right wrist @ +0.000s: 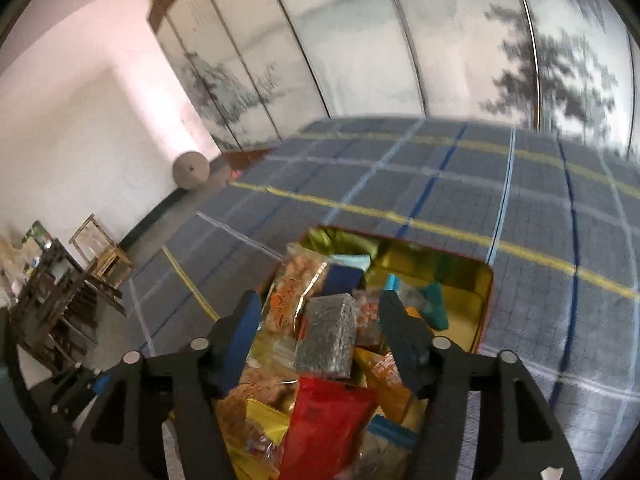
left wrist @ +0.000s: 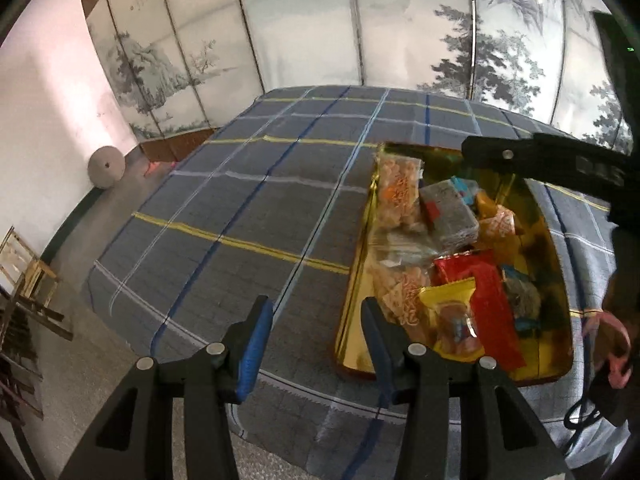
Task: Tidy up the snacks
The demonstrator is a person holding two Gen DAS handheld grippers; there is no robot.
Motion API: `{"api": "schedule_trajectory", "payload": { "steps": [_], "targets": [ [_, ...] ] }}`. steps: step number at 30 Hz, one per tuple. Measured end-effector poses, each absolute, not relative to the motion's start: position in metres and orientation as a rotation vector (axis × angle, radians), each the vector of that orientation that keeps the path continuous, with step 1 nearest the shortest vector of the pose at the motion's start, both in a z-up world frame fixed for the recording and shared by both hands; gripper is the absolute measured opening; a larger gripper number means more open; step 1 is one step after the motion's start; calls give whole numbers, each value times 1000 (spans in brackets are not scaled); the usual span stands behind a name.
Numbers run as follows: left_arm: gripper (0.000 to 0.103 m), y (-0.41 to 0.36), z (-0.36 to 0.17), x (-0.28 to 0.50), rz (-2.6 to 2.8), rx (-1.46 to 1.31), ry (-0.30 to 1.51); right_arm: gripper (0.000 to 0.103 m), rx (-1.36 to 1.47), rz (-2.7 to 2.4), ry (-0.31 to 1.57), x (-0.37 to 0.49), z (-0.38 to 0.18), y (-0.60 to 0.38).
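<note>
The left gripper [left wrist: 316,316] is hanging over the checked tablecloth [left wrist: 224,200], just beside the near left corner of the gold tin [left wrist: 352,344]. Its jaws are standing partly open, and nothing is sitting between them; only cloth is showing through the gap. Its right finger [left wrist: 378,344] is overlapping the tin's corner in this view, but whether it is touching the rim cannot be told.

The right gripper [right wrist: 320,316] is hovering directly above the tin [right wrist: 480,320], pointing down at the heap of snacks. Its jaws are standing well apart, and a grey block-shaped packet [right wrist: 326,334] is lying in the gap between them, on top of the pile. The blue pads are standing clear of the packet's sides, so the gripper is gripping nothing. In the left wrist view this gripper is showing as a dark arm [left wrist: 560,164] reaching over the far end of the tin.

The snacks are all lying inside the tin, which is sitting on the cloth-covered table. Along the tin's left side, clear bags of pale crackers [left wrist: 398,196] are lying end to end. A red packet [left wrist: 486,308] and a yellow packet [left wrist: 452,312] are resting at the near end, the yellow one partly over the red. The grey packet [left wrist: 448,216] is sitting near the middle, with orange packets [left wrist: 498,226] just beside it.
</note>
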State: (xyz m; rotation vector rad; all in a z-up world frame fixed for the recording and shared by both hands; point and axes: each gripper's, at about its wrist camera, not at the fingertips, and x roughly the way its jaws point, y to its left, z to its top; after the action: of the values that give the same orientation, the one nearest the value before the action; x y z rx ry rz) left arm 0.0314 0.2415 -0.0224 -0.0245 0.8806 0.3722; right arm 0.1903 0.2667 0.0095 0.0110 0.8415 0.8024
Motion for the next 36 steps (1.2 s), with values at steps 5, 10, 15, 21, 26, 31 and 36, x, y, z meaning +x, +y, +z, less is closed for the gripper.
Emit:
{"api": "schedule_trajectory", "payload": {
  "steps": [5,10,15,21,26,31,36],
  "targets": [
    [47,233,-9,23,342,-43,824,73,-30,784,676,134,37,236],
    [48,216,10,11,318,-25,756,90,-40,672,537,83,50,194],
    [59,204,32,-3,298,-26,683,96,-78,613,467,61,63,174],
    [61,193,60,-26,307,1,568,100,-118,607,368,36,84,167],
    [83,183,86,-51,320,14,462,101,-94,591,307,20,101,156],
    [89,180,104,-67,292,-3,417,102,-82,592,260,7,117,151],
    [96,180,117,-76,243,-42,415,102,-94,592,220,-7,125,150]
  ]
}}
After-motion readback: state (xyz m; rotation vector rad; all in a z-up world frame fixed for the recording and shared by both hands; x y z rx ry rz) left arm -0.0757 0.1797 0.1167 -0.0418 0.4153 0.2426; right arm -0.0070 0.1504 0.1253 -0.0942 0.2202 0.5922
